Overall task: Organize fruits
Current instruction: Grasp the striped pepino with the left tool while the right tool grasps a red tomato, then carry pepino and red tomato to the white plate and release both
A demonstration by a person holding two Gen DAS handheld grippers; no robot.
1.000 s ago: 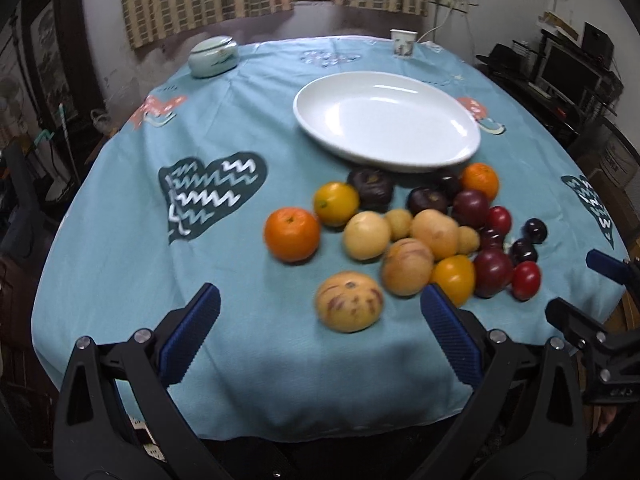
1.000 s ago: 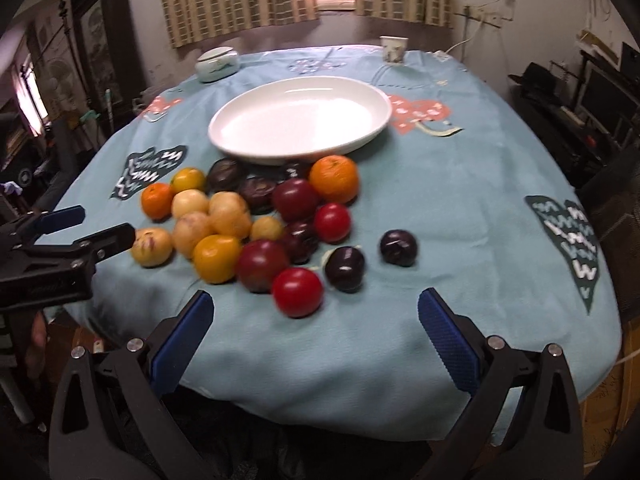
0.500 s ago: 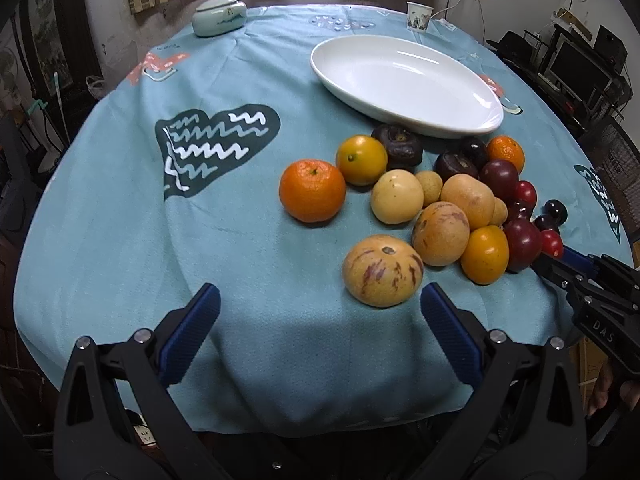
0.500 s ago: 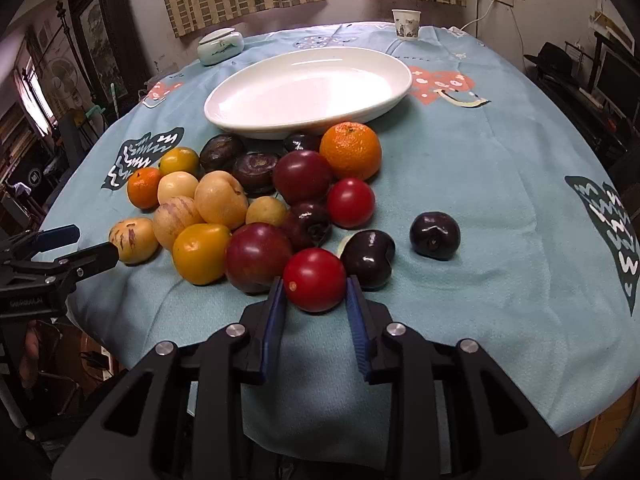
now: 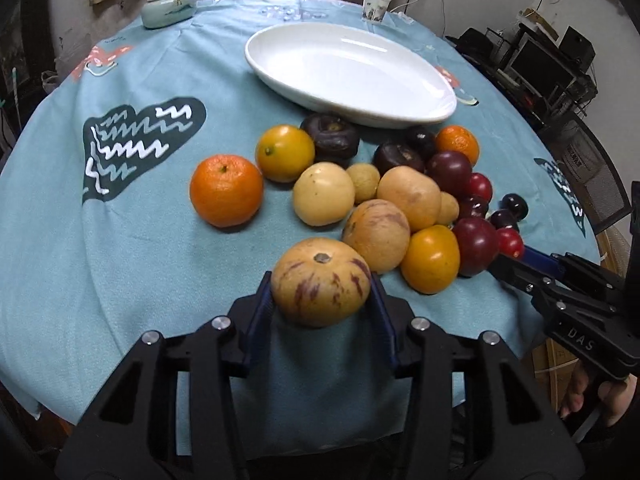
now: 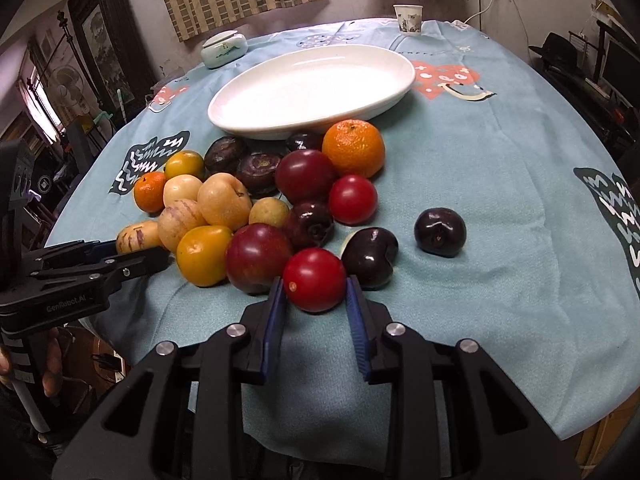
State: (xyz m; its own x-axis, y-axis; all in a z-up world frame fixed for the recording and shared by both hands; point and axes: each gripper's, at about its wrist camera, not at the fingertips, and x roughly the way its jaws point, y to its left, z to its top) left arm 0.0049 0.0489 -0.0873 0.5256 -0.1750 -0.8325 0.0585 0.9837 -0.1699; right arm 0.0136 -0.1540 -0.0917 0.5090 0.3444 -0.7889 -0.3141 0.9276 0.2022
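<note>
Several fruits lie in a heap on the blue tablecloth in front of an oval white plate [image 5: 348, 109] [image 6: 304, 130], which holds nothing. My left gripper [image 5: 321, 294] points down at the near edge of the heap. Its jaws are closing, and the blue pads touch both sides of a yellow fruit with purple stripes [image 5: 320, 276]. My right gripper [image 6: 315, 286] is shut on a red tomato [image 6: 314, 278] at the front of the heap. That tomato touches a dark red plum [image 6: 258, 258] and a black plum [image 6: 370, 258].
A single black plum [image 6: 440, 232] lies apart to the right. An orange [image 5: 226, 190] sits at the heap's left. A lidded ceramic jar [image 5: 170, 6] and a paper cup [image 5: 375, 7] stand at the far edge. The cloth hangs over the near table edge. A chair [image 5: 592, 176] stands to the right.
Both grippers sank toward the heap. The right one closed on the red tomato half a second ago. The left one stayed wide open until now, when it closed around the striped fruit.
</note>
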